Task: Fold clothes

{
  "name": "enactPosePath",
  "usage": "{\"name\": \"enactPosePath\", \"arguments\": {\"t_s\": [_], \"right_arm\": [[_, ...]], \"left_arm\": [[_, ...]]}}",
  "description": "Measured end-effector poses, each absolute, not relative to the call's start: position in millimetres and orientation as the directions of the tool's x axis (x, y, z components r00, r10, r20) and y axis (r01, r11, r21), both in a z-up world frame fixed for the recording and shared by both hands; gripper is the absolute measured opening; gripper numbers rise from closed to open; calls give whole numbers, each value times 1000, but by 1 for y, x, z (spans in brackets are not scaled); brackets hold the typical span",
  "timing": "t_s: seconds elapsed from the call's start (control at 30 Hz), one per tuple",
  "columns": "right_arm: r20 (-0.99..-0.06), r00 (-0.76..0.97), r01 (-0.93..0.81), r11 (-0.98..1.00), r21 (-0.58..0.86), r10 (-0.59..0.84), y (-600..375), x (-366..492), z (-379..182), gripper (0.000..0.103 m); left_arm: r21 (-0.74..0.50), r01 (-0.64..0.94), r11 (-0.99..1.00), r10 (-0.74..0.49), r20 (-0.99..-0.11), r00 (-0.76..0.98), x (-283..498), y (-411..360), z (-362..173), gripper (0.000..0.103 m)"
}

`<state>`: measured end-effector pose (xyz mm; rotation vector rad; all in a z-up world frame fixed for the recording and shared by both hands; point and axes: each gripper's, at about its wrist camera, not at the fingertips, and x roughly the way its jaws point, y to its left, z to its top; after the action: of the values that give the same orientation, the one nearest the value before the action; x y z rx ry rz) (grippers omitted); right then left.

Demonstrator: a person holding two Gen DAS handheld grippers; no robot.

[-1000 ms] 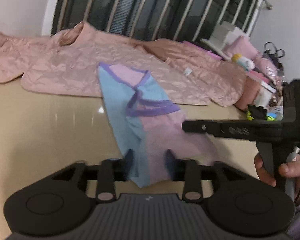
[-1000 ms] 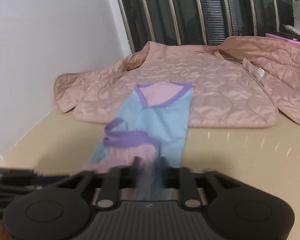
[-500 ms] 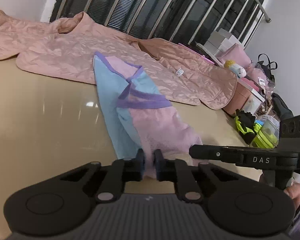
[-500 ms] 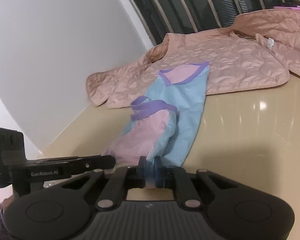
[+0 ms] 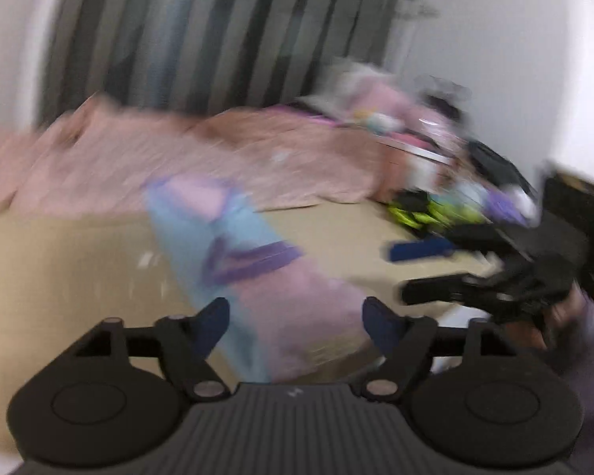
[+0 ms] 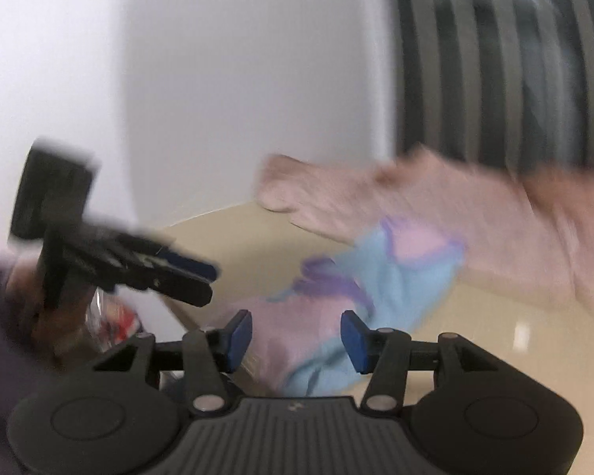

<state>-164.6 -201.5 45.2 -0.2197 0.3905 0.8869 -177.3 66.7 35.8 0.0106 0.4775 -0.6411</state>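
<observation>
A small blue and pink garment with purple trim (image 5: 233, 253) lies folded lengthwise on the beige table (image 5: 59, 277); it also shows in the right wrist view (image 6: 376, 297). My left gripper (image 5: 297, 320) is open and empty above the garment's near hem. My right gripper (image 6: 297, 336) is open and empty above the same hem. Each gripper shows in the other's view, the right one (image 5: 435, 273) and the left one (image 6: 178, 277), both open. Both views are motion-blurred.
A pink quilted jacket (image 5: 217, 158) is spread across the back of the table, under the garment's far end. Boxes, bags and a green-black item (image 5: 423, 209) crowd the right side. A white wall (image 6: 178, 99) stands at left, dark railings behind.
Both grippers were shut on the garment's near hem half a second ago. Now both are open, have let the garment go and are pulling back and up.
</observation>
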Motion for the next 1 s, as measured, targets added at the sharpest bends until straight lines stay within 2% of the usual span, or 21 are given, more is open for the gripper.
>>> {"name": "enactPosePath", "arguments": {"t_s": [0.07,0.2,0.3,0.37,0.43,0.5,0.53,0.57,0.6,0.63,0.7,0.77,1.0], "right_arm": [[-452,526,-839,527,-138,720,-189,-165,39,45],[-533,468,-883,372,-284,704,-171,-164,22,44],[-566,471,-876,285,-389,676,-162,-168,13,44],[-597,475,-871,252,-421,647,-158,-169,7,43],[-609,482,-866,238,-440,629,-157,-169,1,39],[-610,487,-865,251,-434,625,-159,-167,-4,37],[-603,489,-865,263,-427,630,-161,-168,-5,33],[-598,489,-866,273,-419,635,-164,-168,-5,30],[-595,484,-870,276,-409,642,-166,-167,-5,29],[-592,479,-873,279,-401,648,-168,-166,-5,26],[-590,472,-876,276,-395,655,-171,-168,-4,21],[-592,462,-882,272,-385,660,-174,-169,-1,13],[-601,321,-947,235,-220,732,-189,-168,27,9]], "left_arm": [[18,615,788,-532,-482,696,-178,51,29,81],[303,671,677,-482,-506,715,-189,29,8,81],[504,659,558,-459,-475,751,-202,16,-6,82],[577,653,490,-463,-462,756,-211,9,-19,82],[596,652,469,-463,-463,756,-209,9,-25,82],[588,660,467,-469,-468,749,-204,11,-27,77],[573,672,469,-478,-475,739,-203,12,-27,64],[556,684,472,-486,-484,728,-202,13,-27,47],[533,700,475,-488,-502,714,-200,14,-27,39],[514,715,475,-489,-521,700,-198,16,-26,32],[498,727,473,-492,-535,686,-198,21,-23,28],[480,741,469,-500,-548,671,-197,26,-18,17],[380,814,439,-587,-564,581,-208,47,16,14]]}}
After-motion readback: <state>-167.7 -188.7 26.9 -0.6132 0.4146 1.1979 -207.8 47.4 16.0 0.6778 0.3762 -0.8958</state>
